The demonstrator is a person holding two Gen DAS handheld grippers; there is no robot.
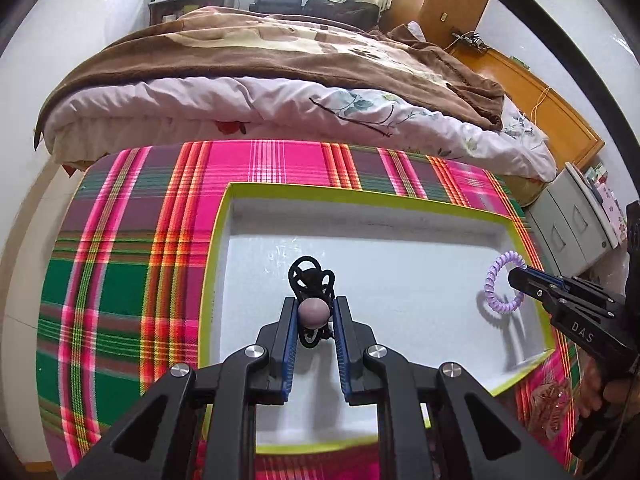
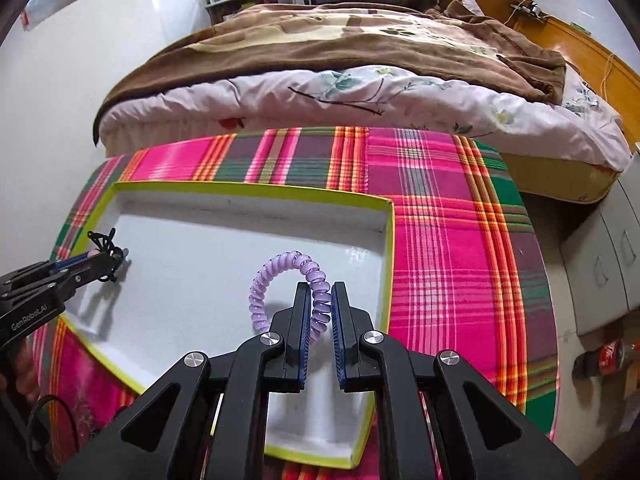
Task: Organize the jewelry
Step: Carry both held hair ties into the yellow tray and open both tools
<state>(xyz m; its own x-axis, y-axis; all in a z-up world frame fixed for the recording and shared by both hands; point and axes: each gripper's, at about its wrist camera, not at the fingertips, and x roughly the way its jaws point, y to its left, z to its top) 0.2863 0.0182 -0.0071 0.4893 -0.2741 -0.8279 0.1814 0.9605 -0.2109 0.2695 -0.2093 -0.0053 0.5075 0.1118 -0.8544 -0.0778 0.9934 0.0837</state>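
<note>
While you hover over the tray (image 1: 224, 240) | left gripper (image 1: 314, 316) pinches beaded black cord (image 1: 310, 280) | right gripper (image 2: 320, 308) pinches purple coil tie (image 2: 280, 268).

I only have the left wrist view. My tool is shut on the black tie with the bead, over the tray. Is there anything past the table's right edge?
Observer: Yes, a cola bottle lies on the floor beside the grey drawers.
Operator: How is the right tool gripping the purple coil?
Observer: The right tool pinches one side of the purple coil; the rest of the loop arcs out to its left, above the tray.
Operator: Does my load touch the tray floor?
Observer: No. The black tie hangs clear in the left tool, its shadow below.
</note>
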